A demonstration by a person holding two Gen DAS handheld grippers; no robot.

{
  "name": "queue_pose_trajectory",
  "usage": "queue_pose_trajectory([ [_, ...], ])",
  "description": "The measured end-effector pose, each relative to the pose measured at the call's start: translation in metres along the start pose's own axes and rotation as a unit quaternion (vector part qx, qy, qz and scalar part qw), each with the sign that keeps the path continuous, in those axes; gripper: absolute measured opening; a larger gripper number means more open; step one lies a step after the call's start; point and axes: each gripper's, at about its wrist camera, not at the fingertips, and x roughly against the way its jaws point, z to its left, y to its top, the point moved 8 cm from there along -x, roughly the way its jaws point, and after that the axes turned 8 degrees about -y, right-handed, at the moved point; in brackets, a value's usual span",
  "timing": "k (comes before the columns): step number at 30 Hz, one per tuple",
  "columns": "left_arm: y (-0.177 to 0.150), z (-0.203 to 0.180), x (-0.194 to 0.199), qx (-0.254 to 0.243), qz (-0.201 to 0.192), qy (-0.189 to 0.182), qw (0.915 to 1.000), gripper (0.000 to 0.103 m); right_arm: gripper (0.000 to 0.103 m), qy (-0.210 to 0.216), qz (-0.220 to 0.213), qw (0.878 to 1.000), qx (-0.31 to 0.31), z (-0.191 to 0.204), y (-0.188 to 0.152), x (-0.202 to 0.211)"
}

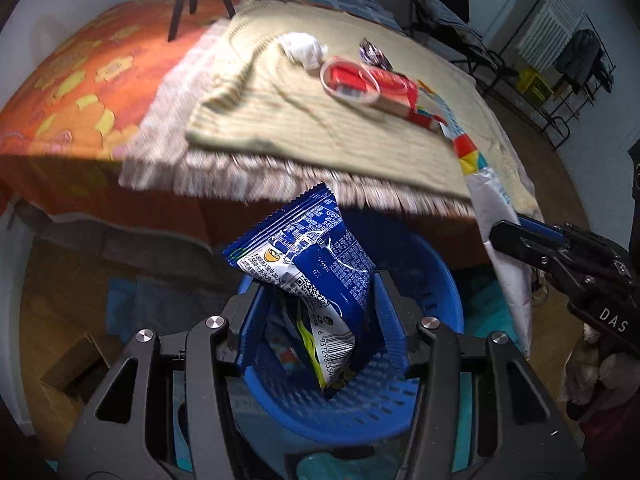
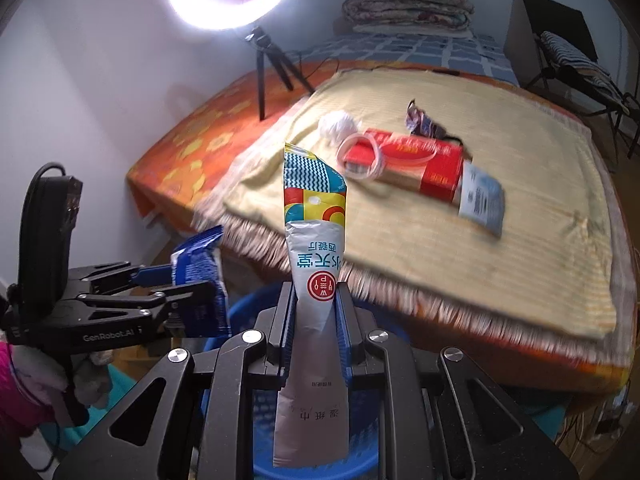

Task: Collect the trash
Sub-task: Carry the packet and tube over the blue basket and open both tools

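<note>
There are two grippers, each with one wrapper, and one blue basket (image 1: 420,280) under them. The left gripper (image 1: 316,312) pinches a blue snack packet (image 1: 312,264) between its fingers, above the basket. The right gripper (image 2: 314,320) pinches a long white wet-wipe packet (image 2: 314,264), upright between its fingers. On the yellow blanket (image 2: 500,272) near its front edge lie one red box (image 2: 420,160), one clear ring (image 2: 360,156), one white paper ball (image 2: 338,124) and one dark wrapper (image 2: 420,120).

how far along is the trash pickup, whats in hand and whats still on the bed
Midway. In hand: the left gripper is shut on a blue snack bag and the right gripper on a long silver wrapper, both over the blue basket. Still on the blanket: a white tissue ball, red box, clear ring, dark crumpled wrapper and a small grey packet.
</note>
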Motion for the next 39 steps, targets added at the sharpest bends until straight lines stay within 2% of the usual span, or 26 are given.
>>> queue_pose_trajectory([
  [7,-0.027,-0.014,-0.008,-0.019,0.017,0.0,0.9997,0.053,0.017,0.006,0.018,1.0,0.003,0.009,-0.032,0.002],
  [19,-0.044,-0.018,-0.028,-0.037,0.045,0.01,0.9982,0.053,0.017,-0.005,0.05,0.999,0.005,0.007,-0.07,-0.015],
  [36,-0.046,-0.015,-0.042,-0.033,0.061,0.021,0.9974,0.055,0.018,-0.012,0.065,0.998,0.001,0.001,-0.076,-0.025],
  [39,-0.045,-0.014,-0.042,-0.03,0.062,0.022,0.9974,0.059,0.02,-0.013,0.068,0.998,0.0,0.001,-0.077,-0.027],
])
